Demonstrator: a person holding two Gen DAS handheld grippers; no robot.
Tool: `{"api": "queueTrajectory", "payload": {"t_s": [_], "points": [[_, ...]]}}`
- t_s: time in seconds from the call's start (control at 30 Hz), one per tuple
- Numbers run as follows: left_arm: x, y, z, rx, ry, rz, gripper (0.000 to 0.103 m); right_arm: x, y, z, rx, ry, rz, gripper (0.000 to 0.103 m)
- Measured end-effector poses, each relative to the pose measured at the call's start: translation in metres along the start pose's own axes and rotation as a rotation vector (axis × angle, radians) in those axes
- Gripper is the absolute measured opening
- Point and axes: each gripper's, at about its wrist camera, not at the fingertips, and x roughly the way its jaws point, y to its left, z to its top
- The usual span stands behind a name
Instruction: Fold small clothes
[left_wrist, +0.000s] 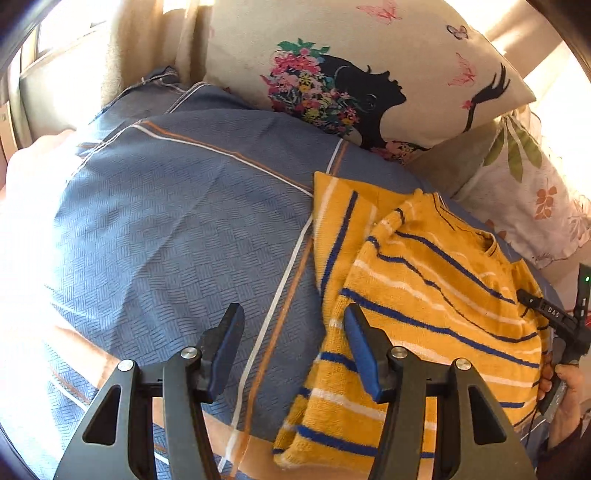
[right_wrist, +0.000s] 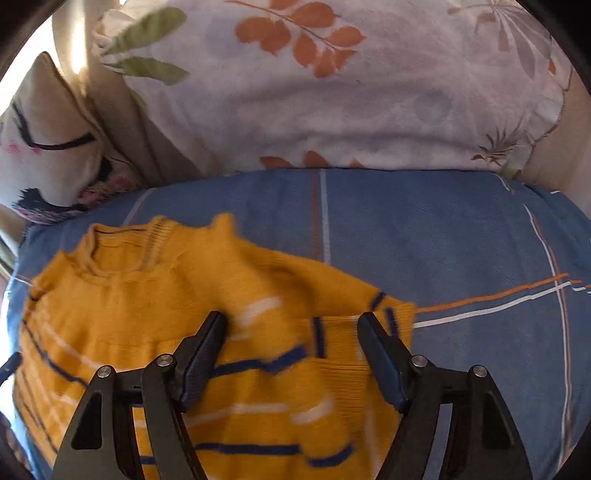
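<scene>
- A yellow striped sweater (left_wrist: 424, 295) is lying on the blue bedspread (left_wrist: 177, 229), near 2 pillows (right_wrist: 332, 92).
- The left gripper (left_wrist: 295, 332) is gaping wide, gripping nothing.
- The right gripper (right_wrist: 291, 339) is hovering over the sweater, wide open, empty.

The yellow striped sweater (right_wrist: 229, 354) is motion-blurred in the right wrist view, its hem cut off below
</scene>
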Motion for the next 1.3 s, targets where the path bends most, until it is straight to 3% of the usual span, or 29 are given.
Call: {"api": "queueTrajectory", "payload": {"t_s": [0.1, 0.2, 0.33, 0.43, 0.47, 0.53, 0.77, 0.9, 1.03, 1.07, 1.23, 1.3], "points": [[-0.010, 0.012, -0.002, -0.039, -0.009, -0.028, 0.055, -0.015, -0.028, -0.002, 0.058, -0.042, -0.039, 0.078], [-0.016, 0.019, -0.007, -0.075, -0.001, -0.078, 0.057, -0.042, -0.025, -0.002, 0.058, -0.109, -0.066, 0.079], [-0.013, 0.013, -0.017, -0.084, 0.012, -0.142, 0.067, -0.074, 0.014, -0.002, 0.022, -0.183, 0.035, 0.079], [-0.007, 0.001, -0.024, -0.043, 0.033, -0.148, 0.066, -0.087, 0.049, -0.004, -0.019, -0.193, 0.136, 0.079], [-0.007, -0.003, -0.025, -0.013, 0.035, -0.148, 0.041, -0.089, 0.059, -0.004, -0.036, -0.202, 0.151, 0.079], [-0.009, -0.007, -0.025, 0.014, 0.040, -0.154, 0.010, -0.092, 0.081, -0.008, -0.080, -0.208, 0.186, 0.080], [-0.024, 0.029, -0.022, -0.124, -0.010, -0.116, 0.002, -0.065, 0.142, -0.027, -0.201, -0.073, 0.333, 0.080], [-0.031, 0.041, -0.030, -0.176, -0.019, -0.211, 0.004, -0.047, 0.171, -0.028, -0.207, 0.004, 0.448, 0.081], [-0.035, 0.036, -0.039, -0.172, -0.043, -0.268, 0.059, -0.021, 0.211, -0.017, -0.184, 0.111, 0.581, 0.081], [-0.034, 0.033, -0.041, -0.170, -0.050, -0.280, 0.065, -0.011, 0.224, -0.014, -0.185, 0.150, 0.605, 0.081], [-0.012, 0.013, -0.047, -0.169, 0.019, -0.336, 0.068, 0.024, 0.290, -0.012, -0.240, 0.243, 0.520, 0.090], [-0.011, 0.007, -0.049, -0.158, -0.005, -0.305, 0.053, 0.025, 0.312, -0.014, -0.299, 0.237, 0.468, 0.092]]}}
